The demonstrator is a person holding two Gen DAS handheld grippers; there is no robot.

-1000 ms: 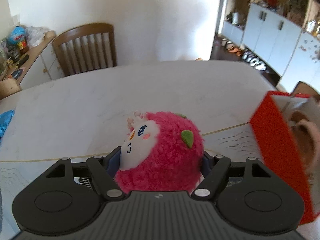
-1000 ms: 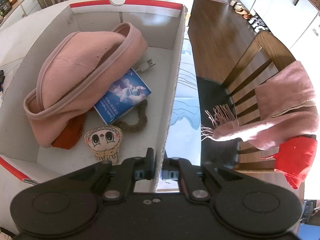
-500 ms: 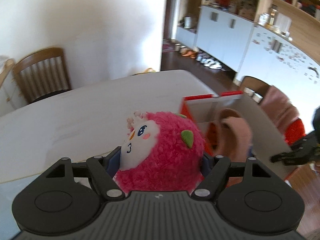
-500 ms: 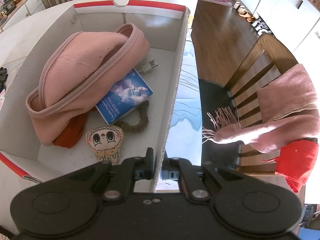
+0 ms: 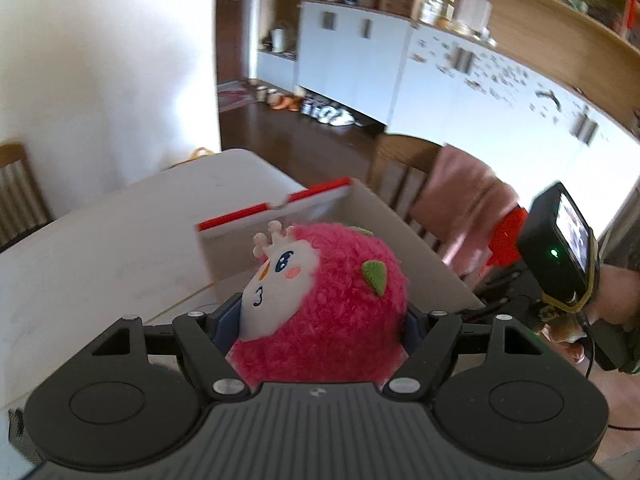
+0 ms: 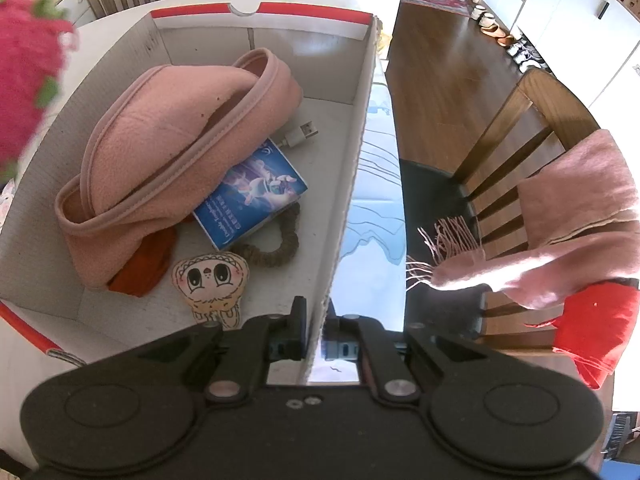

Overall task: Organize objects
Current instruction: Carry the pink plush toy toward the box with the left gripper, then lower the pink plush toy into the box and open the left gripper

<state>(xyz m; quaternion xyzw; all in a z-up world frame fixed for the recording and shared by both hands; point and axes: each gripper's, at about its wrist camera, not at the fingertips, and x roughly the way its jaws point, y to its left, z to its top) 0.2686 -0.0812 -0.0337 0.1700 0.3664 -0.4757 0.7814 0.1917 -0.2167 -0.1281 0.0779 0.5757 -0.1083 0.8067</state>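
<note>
Between the left gripper's jaws: the pink plush toy, clamped and carried above the box's left edge.
Ahead and below lies the open box interior, holding a pink pouch and a blue card pack; the right gripper pinches the near right wall, steadying it.
</note>
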